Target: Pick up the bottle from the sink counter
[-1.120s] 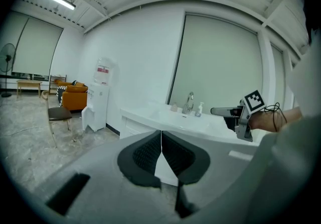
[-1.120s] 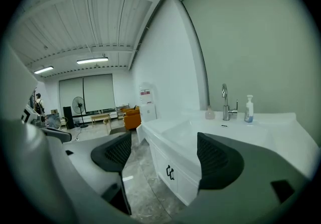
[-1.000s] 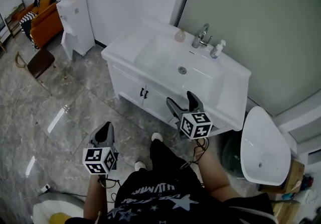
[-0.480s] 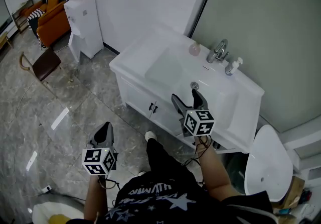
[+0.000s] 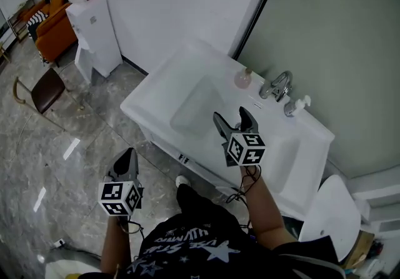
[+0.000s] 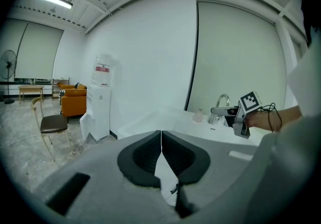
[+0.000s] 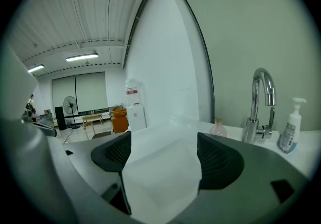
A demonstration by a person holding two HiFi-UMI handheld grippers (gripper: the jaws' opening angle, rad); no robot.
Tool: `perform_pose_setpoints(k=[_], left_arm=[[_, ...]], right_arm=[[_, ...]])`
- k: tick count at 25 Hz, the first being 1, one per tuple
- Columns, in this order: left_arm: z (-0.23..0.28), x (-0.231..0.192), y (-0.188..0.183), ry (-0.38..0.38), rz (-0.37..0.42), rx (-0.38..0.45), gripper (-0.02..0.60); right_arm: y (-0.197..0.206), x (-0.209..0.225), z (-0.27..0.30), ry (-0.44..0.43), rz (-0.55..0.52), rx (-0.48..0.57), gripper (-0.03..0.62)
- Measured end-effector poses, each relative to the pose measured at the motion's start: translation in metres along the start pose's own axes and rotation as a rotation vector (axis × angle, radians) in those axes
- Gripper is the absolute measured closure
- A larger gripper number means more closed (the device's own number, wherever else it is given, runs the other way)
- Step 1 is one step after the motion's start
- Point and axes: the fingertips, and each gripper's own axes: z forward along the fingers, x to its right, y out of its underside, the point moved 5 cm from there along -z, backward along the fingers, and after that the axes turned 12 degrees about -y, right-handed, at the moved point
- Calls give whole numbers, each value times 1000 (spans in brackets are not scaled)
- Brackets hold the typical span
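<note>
Two bottles stand at the back of the white sink counter [image 5: 156, 93]. A small round pinkish bottle [image 5: 242, 79] is left of the chrome faucet [image 5: 279, 87], and a white pump bottle [image 5: 294, 107] is right of it. My right gripper [image 5: 230, 120] hovers open and empty over the basin, short of the bottles. In the right gripper view the pinkish bottle [image 7: 218, 128], the faucet [image 7: 261, 102] and the pump bottle [image 7: 291, 126] lie ahead and to the right of the gripper [image 7: 163, 155]. My left gripper [image 5: 127, 157] hangs low over the floor, shut and empty [image 6: 161, 142].
A white water dispenser [image 5: 90, 30] stands against the wall at left, with an orange sofa [image 5: 53, 21] and a brown chair [image 5: 40, 90] beyond. A white toilet [image 5: 325, 215] sits right of the cabinet. Grey tiled floor [image 5: 81, 146] lies in front of the sink.
The person has stepped closer to the sink. My right gripper has gone forward from the counter's front edge to over the basin. The left gripper stays low by the person's side.
</note>
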Motion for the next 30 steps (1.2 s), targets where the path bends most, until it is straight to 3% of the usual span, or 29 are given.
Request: perform_pose_setpoints(k=[15,30], left_arm=[[135,63,-44,63,74,-31,560],[200,94,-44,84,122,-119,560]], right_arm=[[-14,134,64,116,50,-5,200],[-1,216,109,252,44,-12,270]])
